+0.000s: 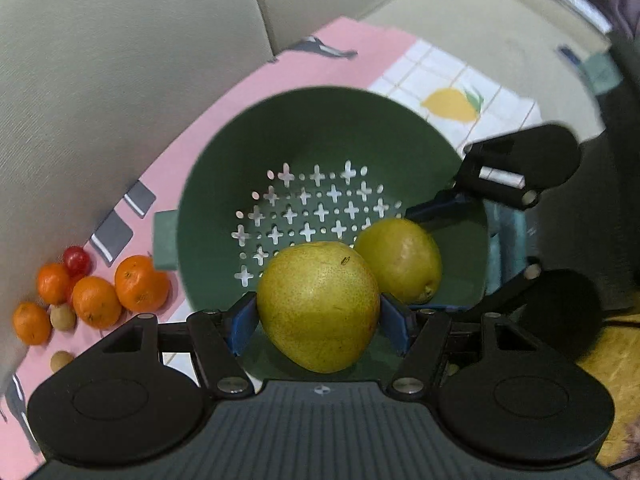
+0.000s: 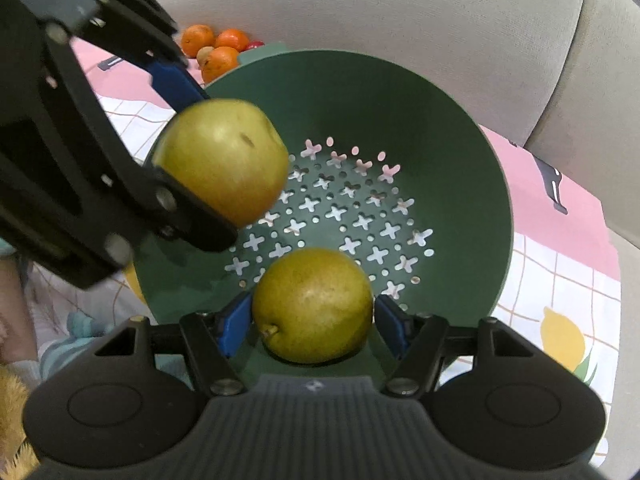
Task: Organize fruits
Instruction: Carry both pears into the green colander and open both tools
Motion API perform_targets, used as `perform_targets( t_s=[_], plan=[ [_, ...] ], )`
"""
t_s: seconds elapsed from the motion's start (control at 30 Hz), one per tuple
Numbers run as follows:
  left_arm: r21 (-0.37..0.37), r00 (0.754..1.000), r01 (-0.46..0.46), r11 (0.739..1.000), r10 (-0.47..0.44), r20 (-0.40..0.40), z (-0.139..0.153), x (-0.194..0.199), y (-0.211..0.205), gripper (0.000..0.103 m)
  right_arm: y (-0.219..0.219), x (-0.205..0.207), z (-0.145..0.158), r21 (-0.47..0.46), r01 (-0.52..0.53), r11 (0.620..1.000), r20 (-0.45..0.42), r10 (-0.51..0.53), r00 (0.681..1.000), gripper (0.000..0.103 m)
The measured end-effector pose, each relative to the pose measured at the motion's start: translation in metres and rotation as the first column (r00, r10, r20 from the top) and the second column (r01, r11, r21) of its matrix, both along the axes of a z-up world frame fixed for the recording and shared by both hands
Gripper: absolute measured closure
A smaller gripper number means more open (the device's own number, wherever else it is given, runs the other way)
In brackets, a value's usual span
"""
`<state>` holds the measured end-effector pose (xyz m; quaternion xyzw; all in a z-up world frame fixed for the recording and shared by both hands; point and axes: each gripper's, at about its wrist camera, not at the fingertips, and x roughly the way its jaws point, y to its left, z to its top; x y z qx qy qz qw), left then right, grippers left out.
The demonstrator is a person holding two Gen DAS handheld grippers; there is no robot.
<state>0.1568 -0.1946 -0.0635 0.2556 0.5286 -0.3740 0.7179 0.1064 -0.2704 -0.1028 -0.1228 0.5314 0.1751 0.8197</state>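
Observation:
A green colander stands on a pink and checked cloth. My left gripper is shut on a yellow-green pear and holds it over the colander's near side; this pear also shows in the right wrist view. My right gripper is shut on a second pear, low inside the colander; this pear also shows in the left wrist view, with the right gripper's fingers beside it.
Several oranges, a red cherry tomato and small brown fruits lie on the pink cloth left of the colander. A beige sofa back rises behind. A yellow furry thing lies at right.

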Motion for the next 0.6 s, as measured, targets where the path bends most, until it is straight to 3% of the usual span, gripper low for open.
perform_targets(
  t_s=[0.3, 0.6],
  plan=[
    [0.119, 0.999, -0.002, 0.993, 0.009, -0.05, -0.027, 0.004, -0.017, 0.029, -0.006, -0.008, 0.001, 0.034, -0.022, 0.999, 0.02, 0.021, 1.0, 0.039],
    [0.157, 0.999, 0.006, 0.988, 0.0, -0.035, -0.032, 0.002, -0.023, 0.028, -0.005, -0.017, 0.008, 0.038, -0.026, 0.999, 0.041, 0.025, 0.999, 0.039]
  ],
)
